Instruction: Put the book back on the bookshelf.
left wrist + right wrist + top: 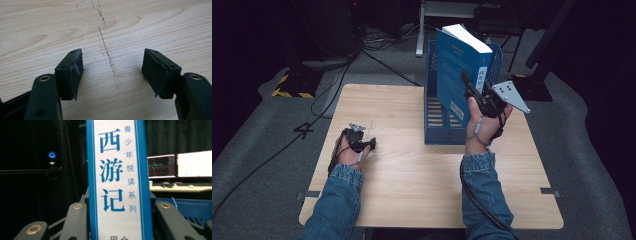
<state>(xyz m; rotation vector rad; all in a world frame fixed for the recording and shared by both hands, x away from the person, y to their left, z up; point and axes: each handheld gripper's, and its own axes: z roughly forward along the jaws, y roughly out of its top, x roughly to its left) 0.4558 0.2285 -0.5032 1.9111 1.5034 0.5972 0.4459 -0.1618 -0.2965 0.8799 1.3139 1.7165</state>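
A thick blue book (pixel 457 65) with a white spine is held upright in the air, tilted a little, over the blue slotted file holder (pixel 434 122) at the back of the wooden table (pixel 412 175). My right gripper (pixel 473 86) is shut on the book, one jaw on each cover. In the right gripper view the book's spine (pixel 117 182) with blue Chinese characters rises between the two jaws of my right gripper (pixel 118 203). My left gripper (pixel 369 144) rests low at the table's left. Its jaws (pixel 112 72) stand open over bare wood, with nothing between them.
The file holder stands upright near the table's far edge, its open slots facing the person. Cables (pixel 337 85) run over the grey floor to the left. Dark equipment and stands lie behind the table. Lit monitors (pixel 180 166) sit on a far desk.
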